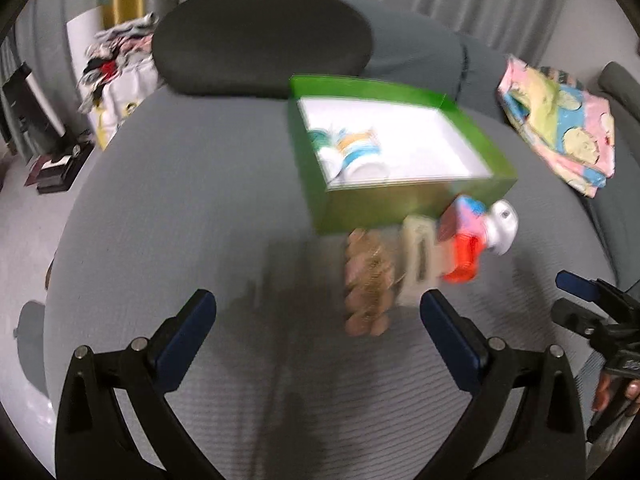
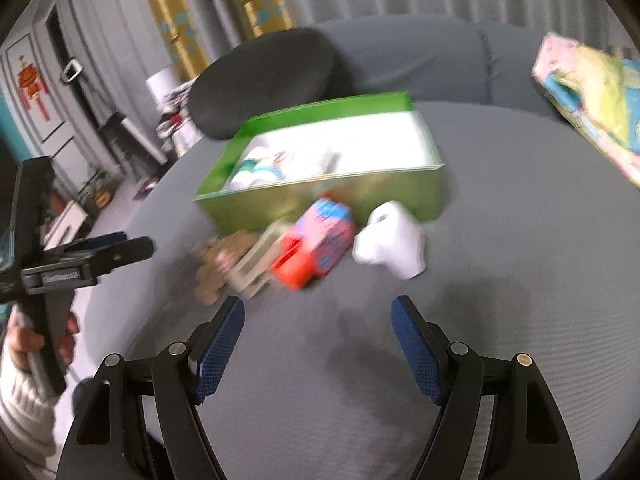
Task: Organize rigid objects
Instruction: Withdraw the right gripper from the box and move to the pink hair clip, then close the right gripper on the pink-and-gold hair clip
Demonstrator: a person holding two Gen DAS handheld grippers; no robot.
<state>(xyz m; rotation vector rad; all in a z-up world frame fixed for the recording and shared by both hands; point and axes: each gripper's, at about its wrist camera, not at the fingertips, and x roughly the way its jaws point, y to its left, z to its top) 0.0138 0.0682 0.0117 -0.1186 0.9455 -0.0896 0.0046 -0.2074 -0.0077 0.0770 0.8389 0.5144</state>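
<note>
Rigid objects, left wrist view: a blurred row lies on the grey ribbed sofa seat (image 1: 180, 200), just in front of the green cardboard box with a white inside (image 1: 472, 136).
Row, left to right: a brown bumpy figure (image 1: 366, 280), a beige rectangular frame-like piece (image 1: 416, 260), a pink and blue carton with an orange-red end (image 1: 460, 240), a white rounded plastic piece (image 1: 502, 226).
Box contents: white containers with teal and orange bands (image 1: 352, 152) lie at its left end.
Left hand-held gripper (image 1: 318, 312): jaws wide apart, nothing between them, above bare seat; the brown figure is near its right finger.
Right hand-held gripper (image 1: 588, 300): seen at the right edge; its gap is unclear here.
Behind: a black oval cushion (image 1: 260, 36); a pink, yellow and blue patterned cloth (image 1: 560, 120) on the right.

Right wrist view: the same row lies along the box's (image 2: 320, 200) front wall.
Right hand-held gripper (image 2: 318, 320): jaws partly open, empty, short of the carton (image 2: 324, 236) and white piece (image 2: 392, 240).
Left hand-held gripper (image 2: 120, 248): at the left edge, held by a hand (image 2: 40, 340).
</note>
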